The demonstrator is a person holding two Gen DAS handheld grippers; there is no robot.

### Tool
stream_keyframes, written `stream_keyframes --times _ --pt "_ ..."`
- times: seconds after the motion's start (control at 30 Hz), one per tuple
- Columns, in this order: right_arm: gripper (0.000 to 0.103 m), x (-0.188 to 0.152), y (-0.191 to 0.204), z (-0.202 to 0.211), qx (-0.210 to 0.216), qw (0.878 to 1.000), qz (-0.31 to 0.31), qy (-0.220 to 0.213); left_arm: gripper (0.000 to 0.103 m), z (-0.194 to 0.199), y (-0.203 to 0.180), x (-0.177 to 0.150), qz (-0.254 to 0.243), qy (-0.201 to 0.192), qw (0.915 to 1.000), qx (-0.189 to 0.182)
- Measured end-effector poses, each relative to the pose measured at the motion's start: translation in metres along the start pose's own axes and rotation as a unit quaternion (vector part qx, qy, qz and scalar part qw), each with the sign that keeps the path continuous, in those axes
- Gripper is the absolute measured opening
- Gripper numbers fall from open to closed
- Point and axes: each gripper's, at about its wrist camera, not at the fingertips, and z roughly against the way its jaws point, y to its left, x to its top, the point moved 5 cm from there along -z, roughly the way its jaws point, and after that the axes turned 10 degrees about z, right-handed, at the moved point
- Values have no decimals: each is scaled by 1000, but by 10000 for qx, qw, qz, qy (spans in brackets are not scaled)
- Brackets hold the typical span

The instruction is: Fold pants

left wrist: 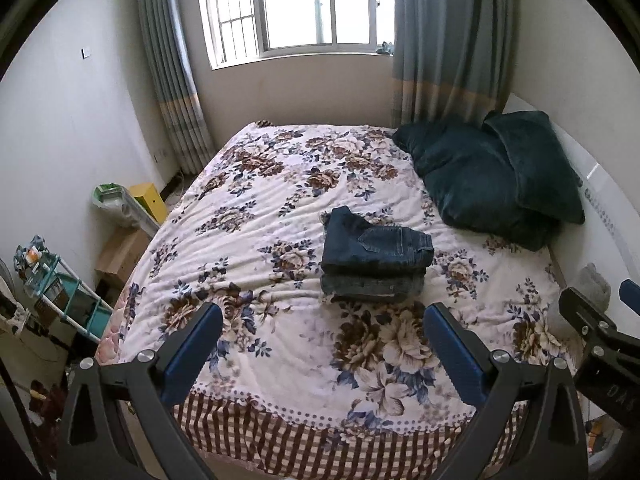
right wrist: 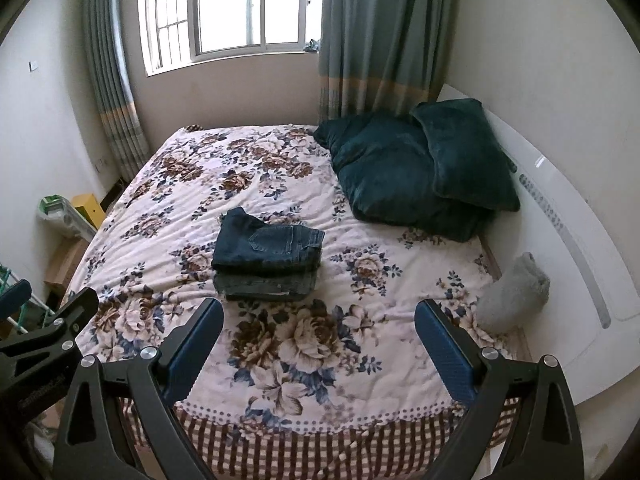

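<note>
The pants (left wrist: 376, 258) lie folded into a compact, thick stack on the bed (left wrist: 256, 240), roughly at its middle and a little toward the headboard side, with a back pocket and the waistband facing up on the top layer. Nothing touches them.

The left gripper (left wrist: 322, 328) is held over the near edge of the bed, pointing forward and slightly down across the floral bedspread (left wrist: 280, 360). Its two blue-padded fingers (left wrist: 192, 344) are spread wide apart and hold nothing; the folded pants sit beyond and between the fingertips, clear of both. The right gripper (right wrist: 318, 326) is held beside it at about the same height and the same forward tilt, also over the near edge, closer to the headboard (right wrist: 568, 264). Its fingers (right wrist: 444, 344) are likewise spread wide and empty, with the pants lying ahead and toward its left finger. Each gripper shows at the margin of the other's view, so the two are near each other but apart.

Two dark green pillows (right wrist: 420, 168) are piled at the far corner of the bed by the headboard, well apart from the pants. A grey rolled cloth (right wrist: 512, 292) sits at the bed's edge against the headboard, near the right gripper's right finger. Curtains (left wrist: 444, 40) frame the window (left wrist: 296, 4) beyond the far edge.
</note>
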Motion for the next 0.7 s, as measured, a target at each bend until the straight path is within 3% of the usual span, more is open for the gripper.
stream_keyframes --times 0.7 --pt "99 3 9 4 22 9999 -2 -147 103 6 -3 14 -62 -143 9999 7"
